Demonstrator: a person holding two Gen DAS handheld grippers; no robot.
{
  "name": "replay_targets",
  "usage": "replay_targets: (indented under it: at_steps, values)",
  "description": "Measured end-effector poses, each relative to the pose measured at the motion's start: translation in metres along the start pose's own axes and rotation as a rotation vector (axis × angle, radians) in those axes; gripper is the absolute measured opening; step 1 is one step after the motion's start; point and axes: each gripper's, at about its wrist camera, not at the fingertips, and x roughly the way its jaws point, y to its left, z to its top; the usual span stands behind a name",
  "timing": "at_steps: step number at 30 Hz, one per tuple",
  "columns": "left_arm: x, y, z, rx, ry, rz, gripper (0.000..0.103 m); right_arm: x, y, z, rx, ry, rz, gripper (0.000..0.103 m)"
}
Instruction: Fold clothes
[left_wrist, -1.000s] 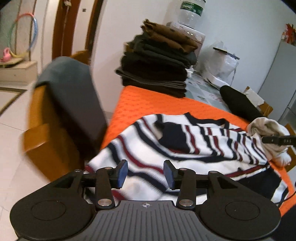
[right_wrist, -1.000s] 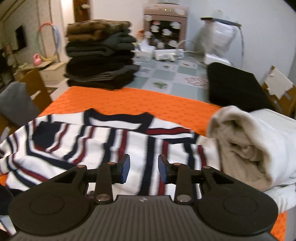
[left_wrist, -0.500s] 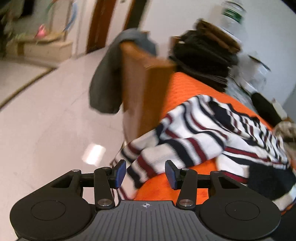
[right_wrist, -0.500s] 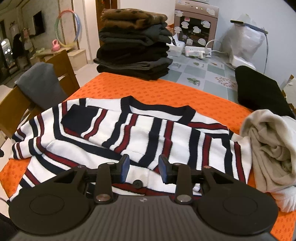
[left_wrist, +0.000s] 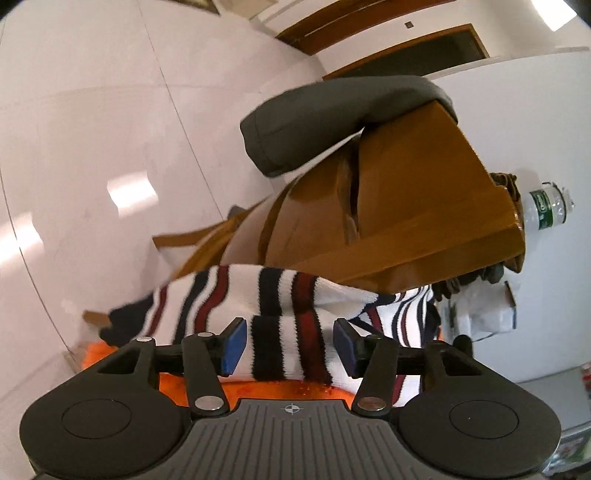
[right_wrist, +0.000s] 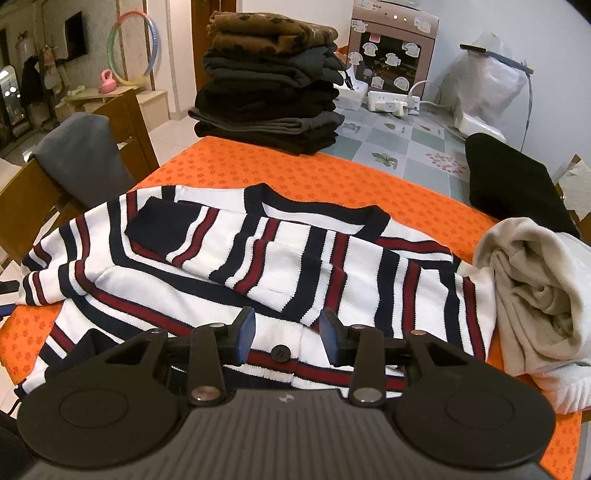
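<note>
Right now the left gripper (left_wrist: 288, 345) stands released, its blue pads spread to either side of a striped sleeve (left_wrist: 280, 317) that droops past the worktop edge toward the floor, the cloth lying between the jaws without being pinched. Further out in that view a wooden chair (left_wrist: 406, 206) with a grey garment (left_wrist: 332, 114) slung over its back stands just beside the worktop. The right gripper (right_wrist: 287, 334) is likewise released and grasps nothing, hovering low over the sweater's (right_wrist: 258, 254) bottom hem, near one dark button (right_wrist: 280, 352). This single sweater, white with navy and red bands, lies spread on the orange cloth (right_wrist: 288, 170), one sleeve already laid across its chest. It looks to be a soft, limp knit, light and a little stretchy, so it should sag and slide rather than hold a crease; the cuff, hem and shoulder seams seem the firmest places to pinch. Touching its right side lies one crumpled cream garment (right_wrist: 532, 273); beyond that, one flat black one (right_wrist: 513, 181). Farther back stands one stack of folded clothes (right_wrist: 269, 85), roughly eight layers, though the dark ones blur together.
</note>
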Motion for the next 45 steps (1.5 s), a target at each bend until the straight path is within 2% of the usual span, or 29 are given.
replay_targets:
  at_steps: [4, 9, 10, 11, 13, 14, 15, 16, 19, 21, 25, 30, 36, 42, 45]
  values:
    - [0.008, 0.006, -0.003, -0.069, 0.002, 0.001, 0.065, -0.002, 0.000, -0.002, 0.004, -0.005, -0.008, 0.044]
    - [0.018, 0.012, -0.005, -0.182, 0.014, -0.011, 0.062, -0.003, -0.002, -0.003, 0.018, -0.009, -0.013, 0.044]
    - [0.019, 0.013, -0.006, -0.207, 0.010, -0.022, 0.054, -0.003, -0.002, -0.003, 0.020, -0.010, -0.014, 0.044]
    - [0.018, 0.012, -0.007, -0.218, 0.002, -0.030, 0.050, -0.003, -0.002, -0.003, 0.023, -0.011, -0.014, 0.044]
    - [0.015, 0.007, -0.006, -0.197, -0.016, -0.030, 0.030, -0.004, -0.003, -0.004, 0.027, -0.014, -0.016, 0.044]
    - [0.013, 0.003, -0.006, -0.176, -0.025, -0.028, 0.024, -0.004, -0.003, -0.004, 0.030, -0.015, -0.016, 0.044]
    - [0.011, -0.001, -0.005, -0.152, -0.034, -0.018, 0.016, -0.003, -0.003, -0.005, 0.032, -0.016, -0.016, 0.044]
    - [0.008, -0.006, -0.005, -0.125, -0.044, -0.001, 0.012, -0.003, -0.004, -0.005, 0.033, -0.016, -0.016, 0.044]
    - [-0.002, -0.024, -0.007, -0.037, -0.079, 0.044, 0.010, -0.003, -0.005, -0.006, 0.036, -0.017, -0.015, 0.044]
    - [-0.014, -0.043, -0.011, 0.042, -0.108, 0.050, 0.010, -0.004, -0.005, -0.007, 0.034, -0.019, -0.017, 0.044]
    - [-0.039, -0.085, -0.017, 0.216, -0.129, -0.018, 0.010, -0.006, -0.007, -0.010, 0.039, -0.024, -0.017, 0.044]
    - [-0.049, -0.152, -0.026, 0.509, -0.099, -0.124, 0.010, -0.008, -0.011, -0.014, 0.058, -0.034, -0.017, 0.044]
    - [-0.022, -0.226, -0.061, 0.818, -0.028, -0.198, 0.010, -0.012, -0.018, -0.020, 0.090, -0.053, -0.020, 0.044]
    - [0.038, -0.258, -0.102, 0.975, 0.078, -0.135, 0.012, -0.020, -0.025, -0.030, 0.133, -0.066, -0.039, 0.044]
    - [0.069, -0.260, -0.120, 1.034, 0.152, -0.102, 0.020, -0.024, -0.031, -0.035, 0.154, -0.072, -0.054, 0.044]
